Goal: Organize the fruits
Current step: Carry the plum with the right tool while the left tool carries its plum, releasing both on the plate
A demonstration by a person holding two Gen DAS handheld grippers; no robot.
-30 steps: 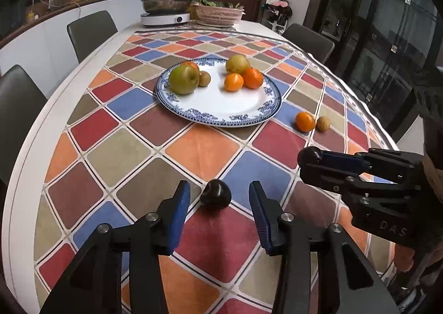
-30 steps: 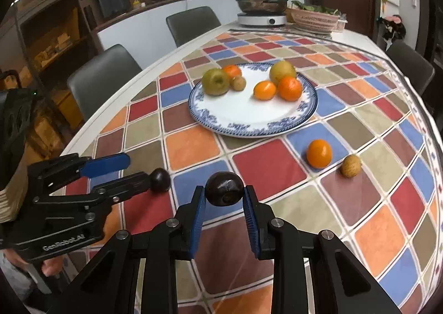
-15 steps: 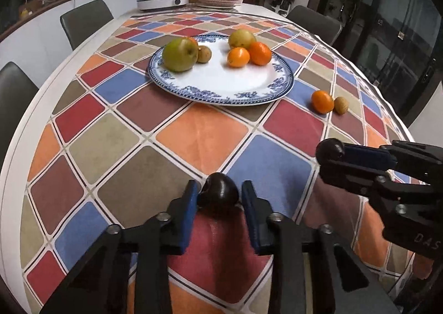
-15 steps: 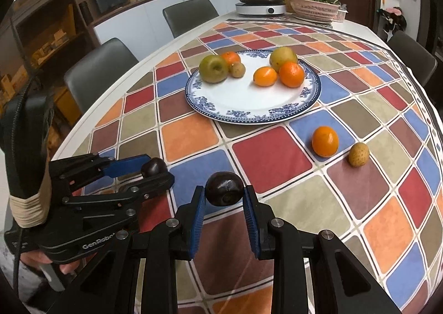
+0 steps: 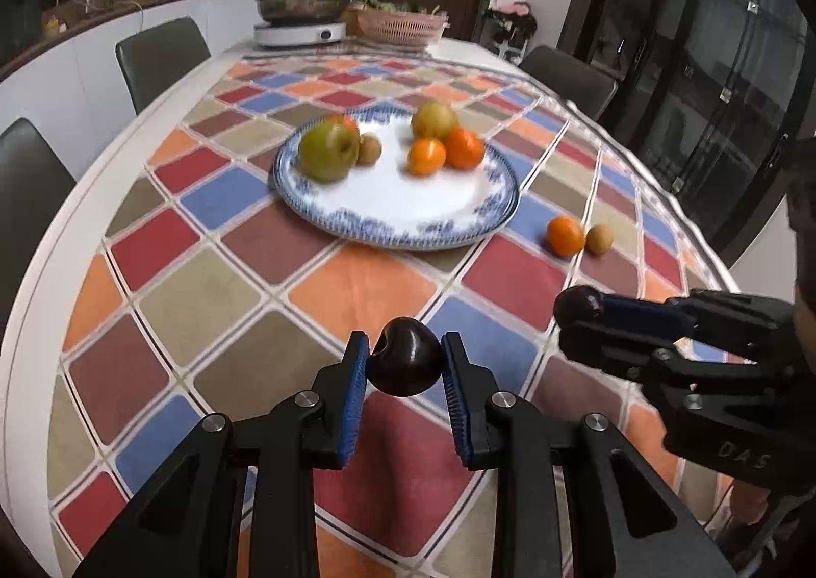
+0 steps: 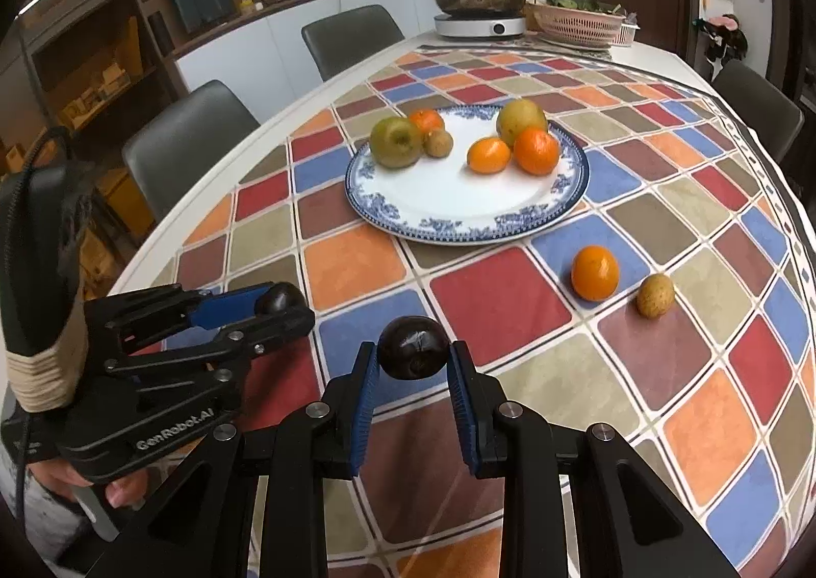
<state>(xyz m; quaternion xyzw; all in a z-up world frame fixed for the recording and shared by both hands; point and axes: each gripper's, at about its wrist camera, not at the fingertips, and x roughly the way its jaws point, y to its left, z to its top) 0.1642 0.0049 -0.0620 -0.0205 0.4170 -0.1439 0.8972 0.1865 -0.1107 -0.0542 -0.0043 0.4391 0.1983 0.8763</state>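
1. A dark plum [image 5: 405, 363] is pinched between the blue pads of the left tool [image 5: 405, 376], whose jaws have just been closing onto it; it appears lifted just clear of the surface [image 5: 214, 287].
2. A second plum [image 6: 413, 347] is pinched in the right tool [image 6: 412, 374], held beside the first (probably so both can be carried together).
3. The plate [image 6: 459, 228] lies ahead, with apples and oranges grouped along its far side, so its near half is left bare for setting down.
4. An orange [image 6: 594, 272] and a small brown fruit [image 6: 655, 295] lie off the plate to the right, clear of a straight path.
5. The surface's left edge is near, with chairs beyond it.
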